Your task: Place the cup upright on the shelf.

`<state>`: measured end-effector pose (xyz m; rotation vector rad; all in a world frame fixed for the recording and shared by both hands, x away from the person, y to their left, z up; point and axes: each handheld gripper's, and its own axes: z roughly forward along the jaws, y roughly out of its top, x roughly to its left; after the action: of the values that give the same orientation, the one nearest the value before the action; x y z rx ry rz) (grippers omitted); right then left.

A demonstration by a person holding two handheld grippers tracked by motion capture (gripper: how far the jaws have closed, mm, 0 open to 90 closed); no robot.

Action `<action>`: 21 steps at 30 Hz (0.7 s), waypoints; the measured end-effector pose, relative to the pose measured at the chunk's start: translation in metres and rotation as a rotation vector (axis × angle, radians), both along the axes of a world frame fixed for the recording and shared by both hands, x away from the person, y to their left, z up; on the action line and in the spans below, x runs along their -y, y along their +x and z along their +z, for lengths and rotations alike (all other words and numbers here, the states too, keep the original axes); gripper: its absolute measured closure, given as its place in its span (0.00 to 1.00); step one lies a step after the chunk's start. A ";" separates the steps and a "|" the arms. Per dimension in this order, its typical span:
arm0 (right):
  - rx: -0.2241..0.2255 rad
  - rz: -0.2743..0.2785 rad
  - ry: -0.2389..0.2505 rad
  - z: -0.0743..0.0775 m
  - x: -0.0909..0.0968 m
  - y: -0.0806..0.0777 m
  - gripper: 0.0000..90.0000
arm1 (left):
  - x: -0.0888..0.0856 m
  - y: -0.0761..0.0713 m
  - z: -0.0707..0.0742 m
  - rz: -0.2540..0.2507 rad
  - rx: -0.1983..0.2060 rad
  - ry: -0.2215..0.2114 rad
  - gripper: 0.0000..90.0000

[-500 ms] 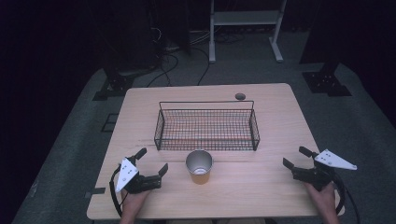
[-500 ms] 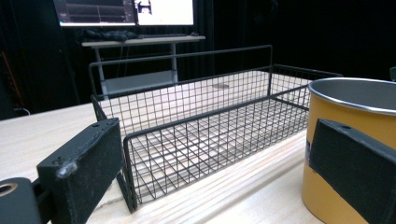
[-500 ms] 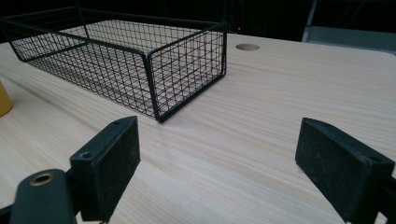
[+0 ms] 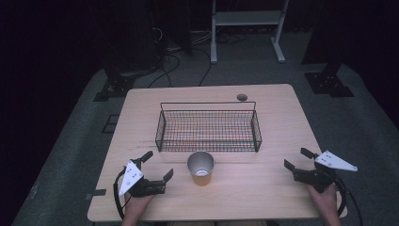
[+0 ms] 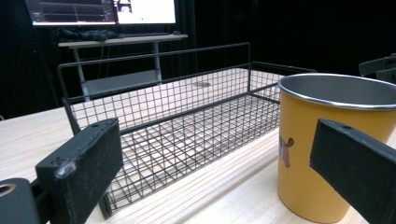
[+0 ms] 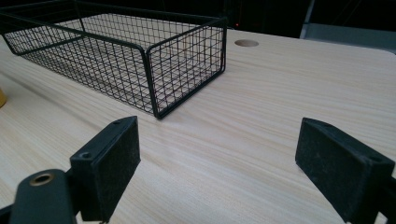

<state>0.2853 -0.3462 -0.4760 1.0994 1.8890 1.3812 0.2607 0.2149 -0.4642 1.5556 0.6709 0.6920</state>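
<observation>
now lining up left gripper (image 4: 158,166) beside cup (image 4: 201,167), jaws apart, nothing held; right gripper (image 4: 298,159) apart too. next i close in, clamp cup, lift toward basket (image 4: 208,125).

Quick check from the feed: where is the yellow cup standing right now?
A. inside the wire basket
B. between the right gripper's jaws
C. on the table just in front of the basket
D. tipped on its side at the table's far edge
C: the yellow cup stands upright on the table, just outside the near wall of the wire basket, with no jaws closed on it.
</observation>
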 end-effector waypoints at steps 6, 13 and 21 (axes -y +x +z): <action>0.001 0.001 -0.002 0.000 0.000 0.000 0.14 | 0.005 -0.002 0.000 -0.040 0.007 0.006 0.02; 0.001 0.001 -0.001 0.000 0.000 0.000 0.14 | 0.011 -0.002 0.000 -0.073 -0.002 0.014 0.00; 0.002 0.002 -0.004 0.000 0.000 0.000 0.14 | 0.016 -0.004 0.000 -0.092 -0.005 0.022 0.00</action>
<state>0.2852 -0.3459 -0.4761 1.0943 1.8912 1.3786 0.2570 0.1992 -0.4639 1.5983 0.5936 0.6287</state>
